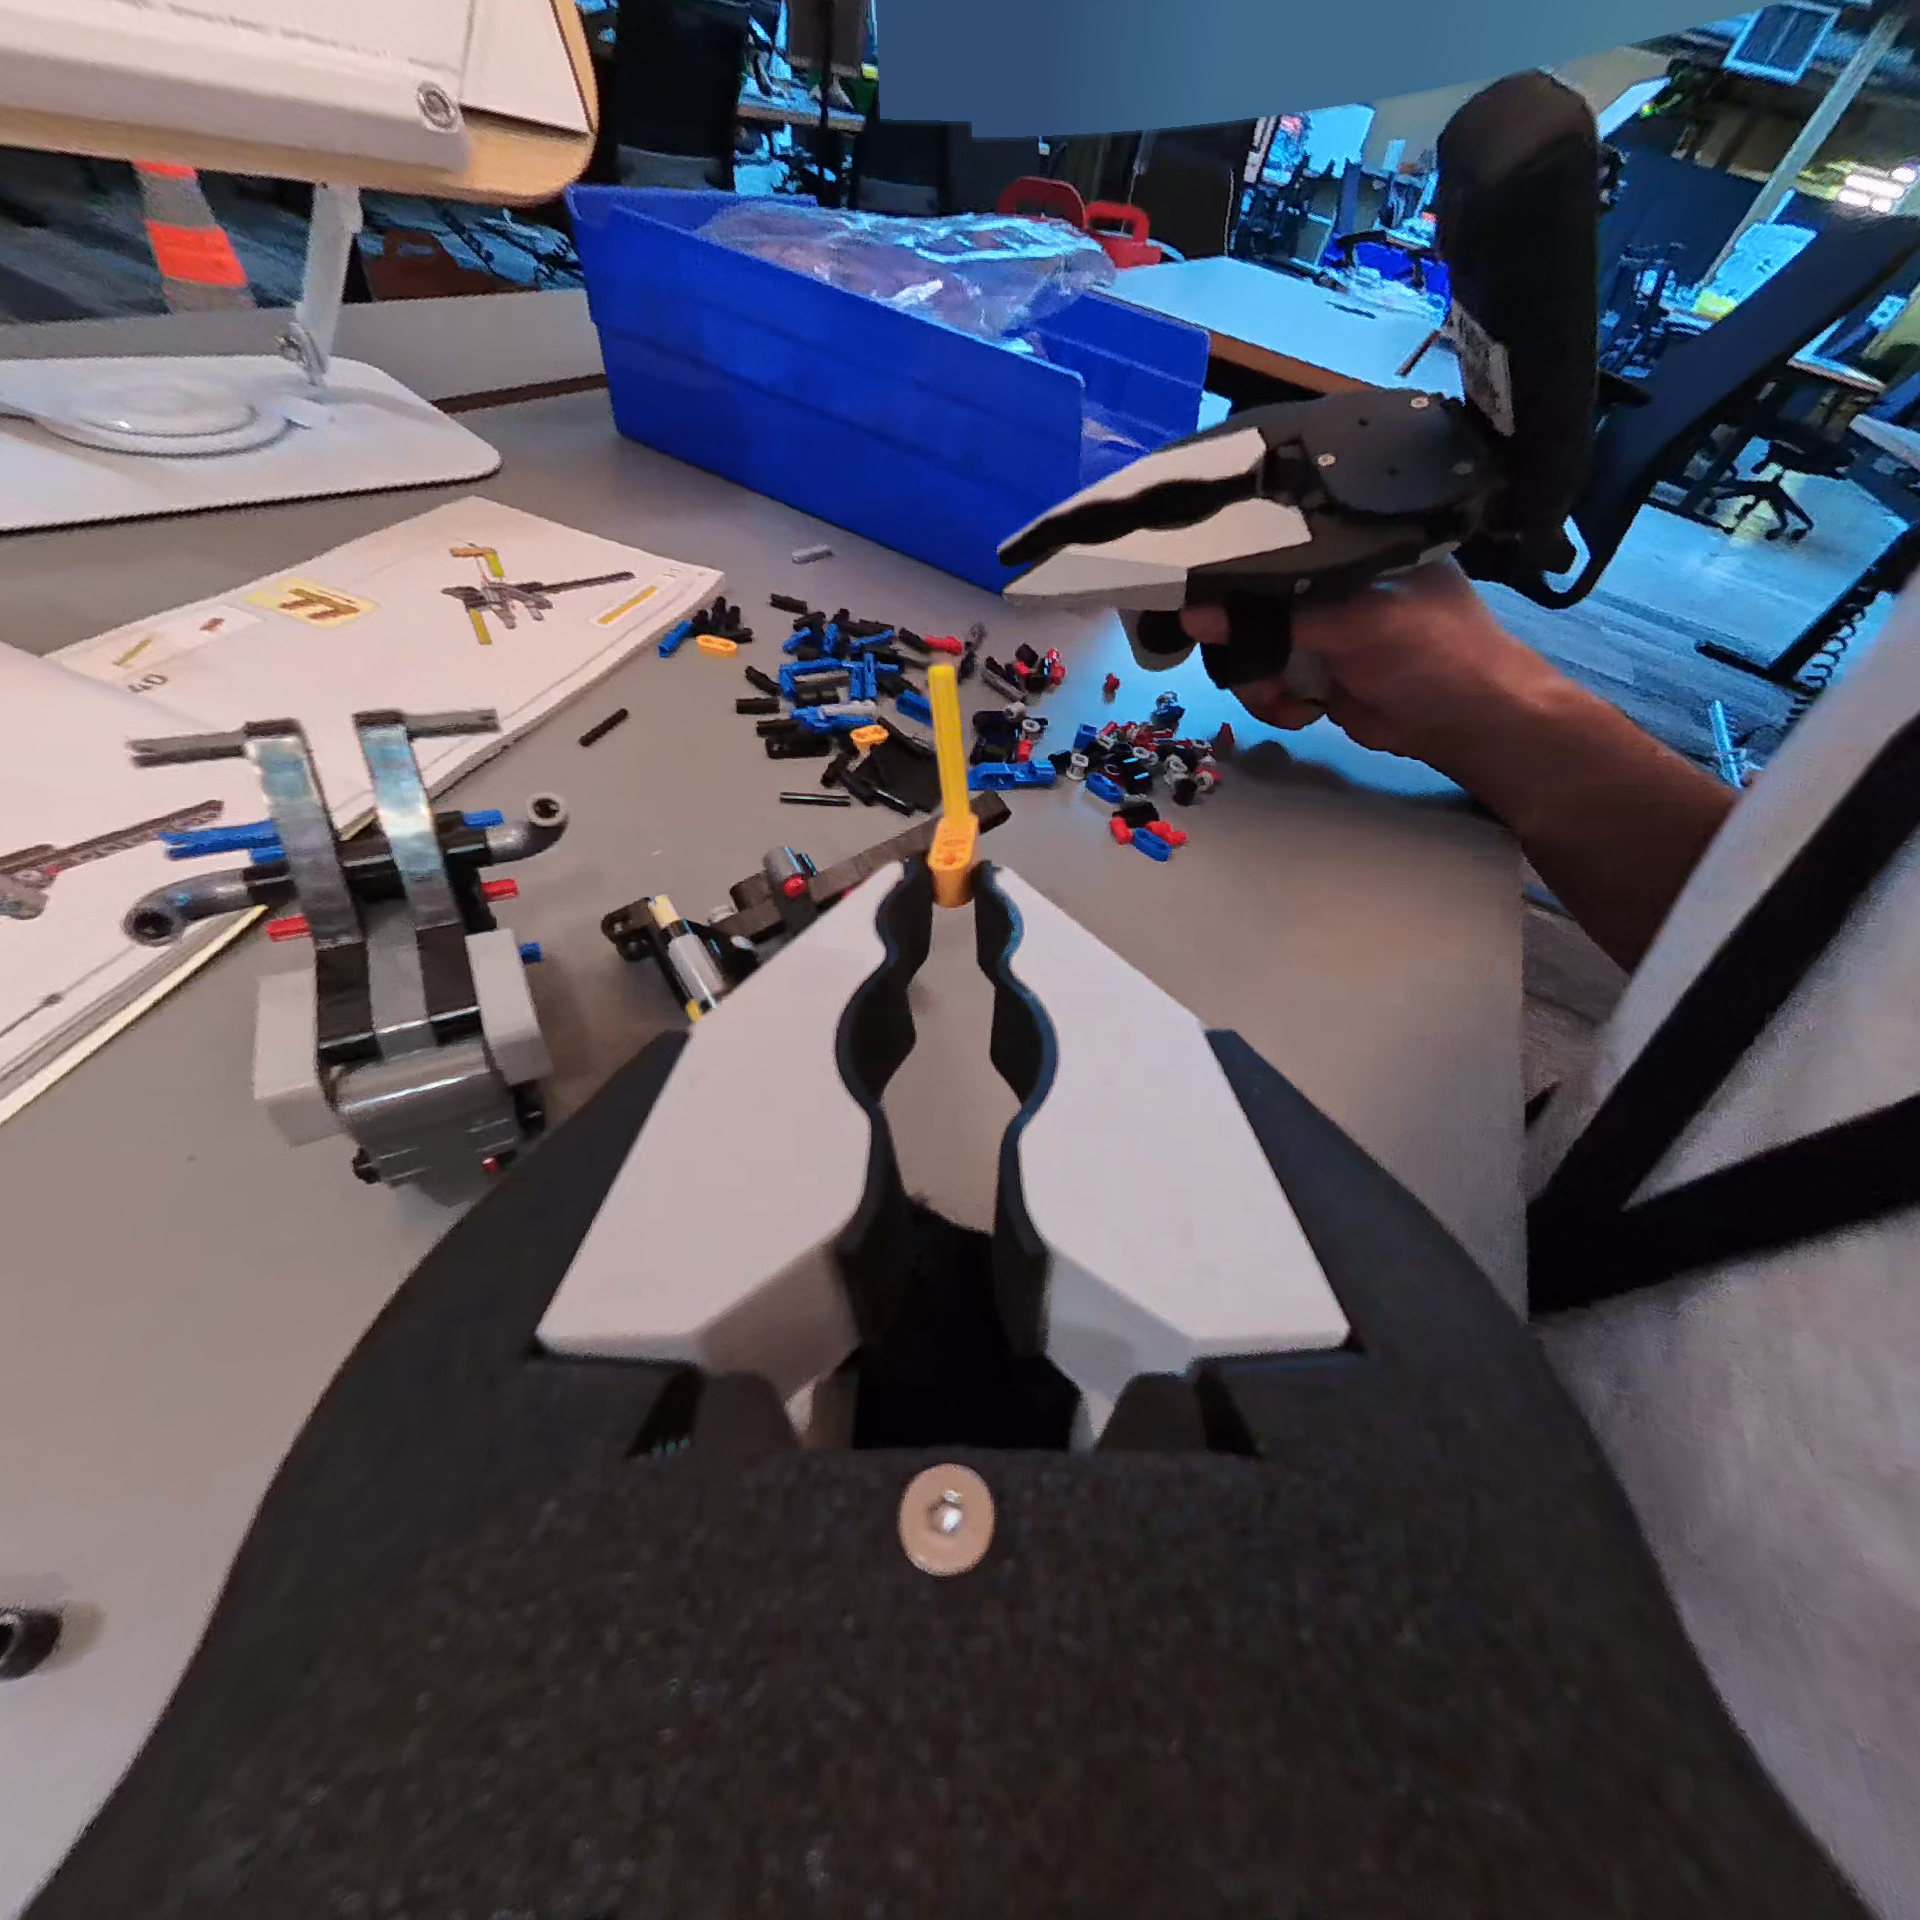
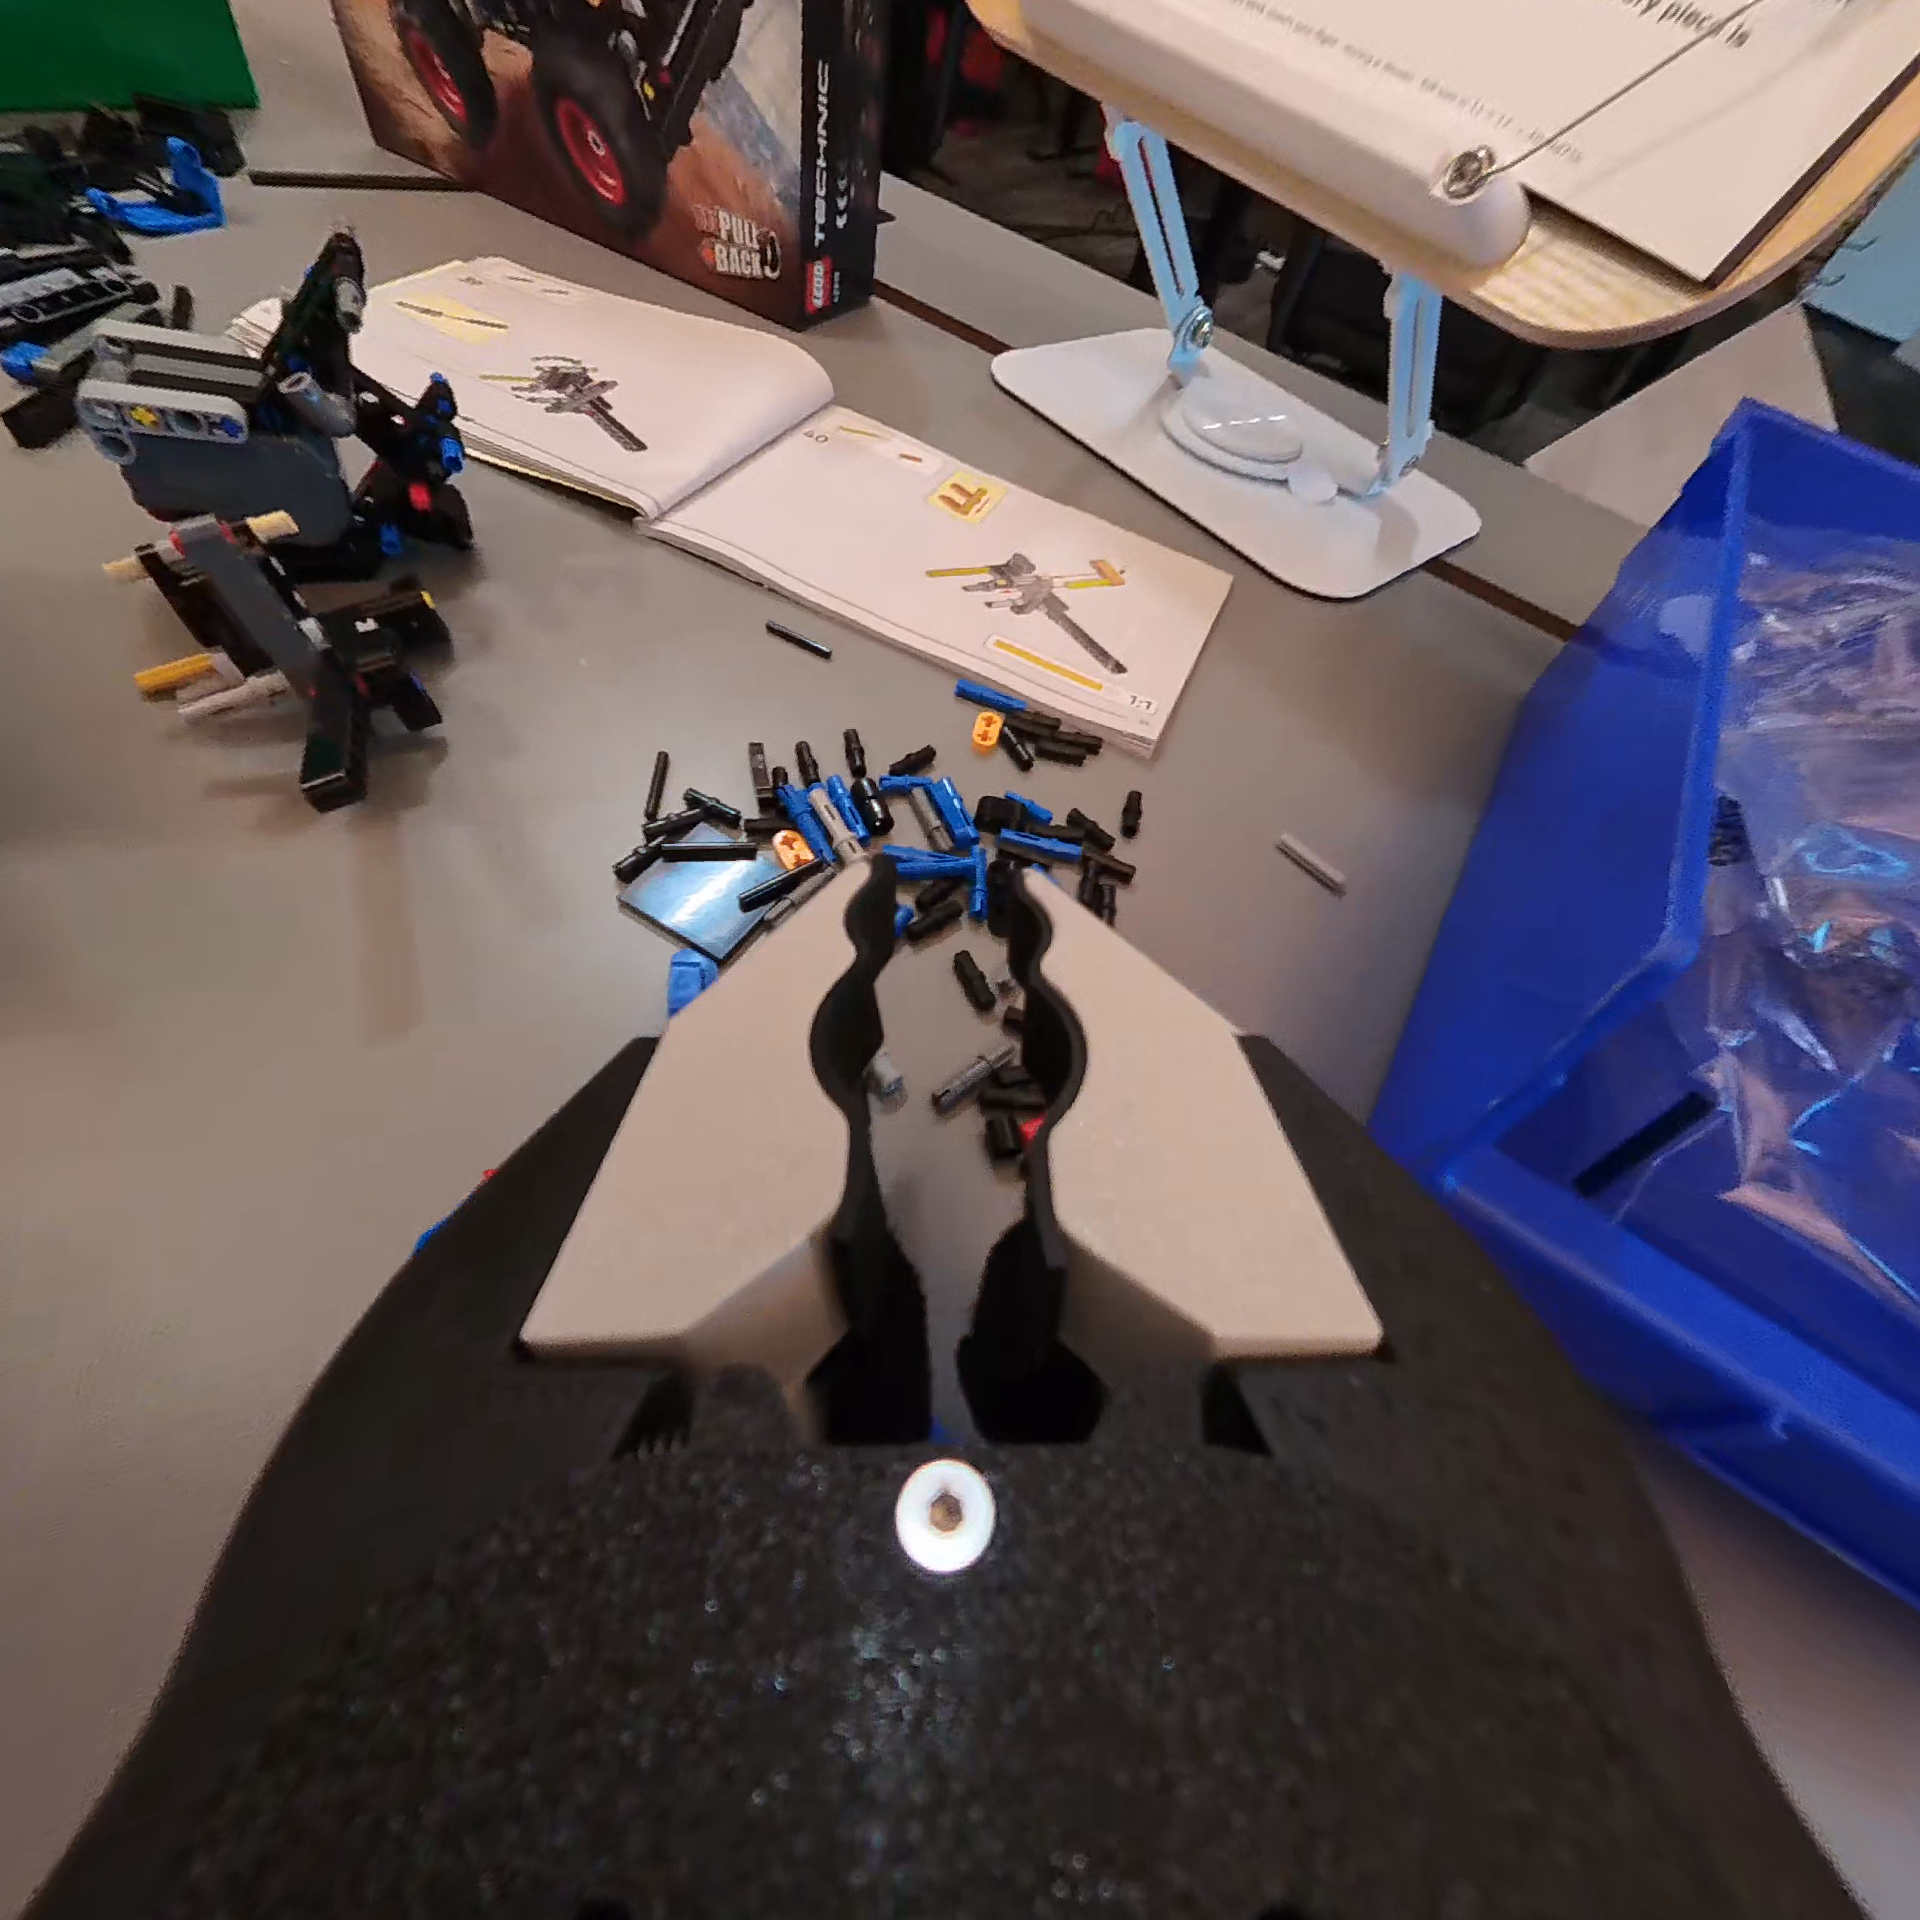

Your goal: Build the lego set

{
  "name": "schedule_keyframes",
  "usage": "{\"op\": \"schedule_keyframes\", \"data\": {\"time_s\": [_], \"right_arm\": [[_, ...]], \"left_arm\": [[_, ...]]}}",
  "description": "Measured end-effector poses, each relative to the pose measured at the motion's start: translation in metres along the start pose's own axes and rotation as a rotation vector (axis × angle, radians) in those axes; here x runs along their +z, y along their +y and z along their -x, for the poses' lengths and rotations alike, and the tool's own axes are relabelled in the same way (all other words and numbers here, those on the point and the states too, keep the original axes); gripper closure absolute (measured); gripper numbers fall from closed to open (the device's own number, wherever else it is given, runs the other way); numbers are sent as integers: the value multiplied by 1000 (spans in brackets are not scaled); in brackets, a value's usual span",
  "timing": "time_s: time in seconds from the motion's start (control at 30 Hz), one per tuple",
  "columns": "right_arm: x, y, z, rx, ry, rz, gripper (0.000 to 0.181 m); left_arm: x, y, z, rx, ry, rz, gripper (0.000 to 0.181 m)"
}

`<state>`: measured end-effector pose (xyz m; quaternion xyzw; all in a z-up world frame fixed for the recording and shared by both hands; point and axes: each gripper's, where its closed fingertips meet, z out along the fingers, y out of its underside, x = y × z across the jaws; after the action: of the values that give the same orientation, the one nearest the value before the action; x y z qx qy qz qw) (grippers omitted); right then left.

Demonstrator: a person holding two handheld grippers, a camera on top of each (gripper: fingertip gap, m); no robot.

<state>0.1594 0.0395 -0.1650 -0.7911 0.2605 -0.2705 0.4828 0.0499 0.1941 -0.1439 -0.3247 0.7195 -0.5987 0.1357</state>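
My left gripper [image 1: 950,883] is shut on a small orange connector [image 1: 952,854] with a yellow axle [image 1: 943,738] standing up out of it. It holds them just above a small black sub-assembly [image 1: 748,914] on the grey table. A larger grey and black build [image 1: 384,935] lies to the left; it also shows in the right wrist view [image 2: 260,540]. My right gripper [image 2: 951,875] is open and empty, hovering over the pile of loose black, blue and red pieces [image 2: 883,831]. It also shows in the left wrist view [image 1: 1039,566], held in a hand above the pile [image 1: 935,707].
An open instruction booklet [image 2: 831,499] lies beyond the pile. A blue bin [image 2: 1714,935] with plastic bags stands at the right. A white document stand [image 2: 1247,468] and the set's box [image 2: 644,125] are at the back. A loose grey pin [image 2: 1311,864] lies near the bin. The left gripper's tips are roughly 20 cm from the right gripper's. My right gripper's tips are some 15 cm from the loose grey pin [image 2: 1311,864]. The left camera catches it too, in the left wrist view [image 1: 815,554].
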Motion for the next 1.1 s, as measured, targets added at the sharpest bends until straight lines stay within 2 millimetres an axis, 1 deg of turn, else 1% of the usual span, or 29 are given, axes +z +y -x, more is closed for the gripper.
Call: {"op": "schedule_keyframes", "data": {"time_s": [0.2, 0.4, 0.5, 0.73, 1.03, 1.1], "right_arm": [[1, -1, 3, 15, -34, -1, 164], [1, -7, 8, -27, -32, -15, 167], [2, 0, 9, -55, -17, 9, 168], [0, 7, 10, -68, -5, 19, 169], [1, 4, 14, -91, -15, 13, 169], [0, -2, 24, -124, -60, -26, 166]], "left_arm": [[5, 4, -4, 37, 12, 32, 175], [3, 2, -6, 43, 21, 16, 175], [0, -1, -6, 47, 13, -9, 175], [-1, 2, -5, 54, -16, 7, 175], [-3, 0, 0, 2, -12, -12, 175], [-8, -6, 4, -49, 3, -51, 175]]}}
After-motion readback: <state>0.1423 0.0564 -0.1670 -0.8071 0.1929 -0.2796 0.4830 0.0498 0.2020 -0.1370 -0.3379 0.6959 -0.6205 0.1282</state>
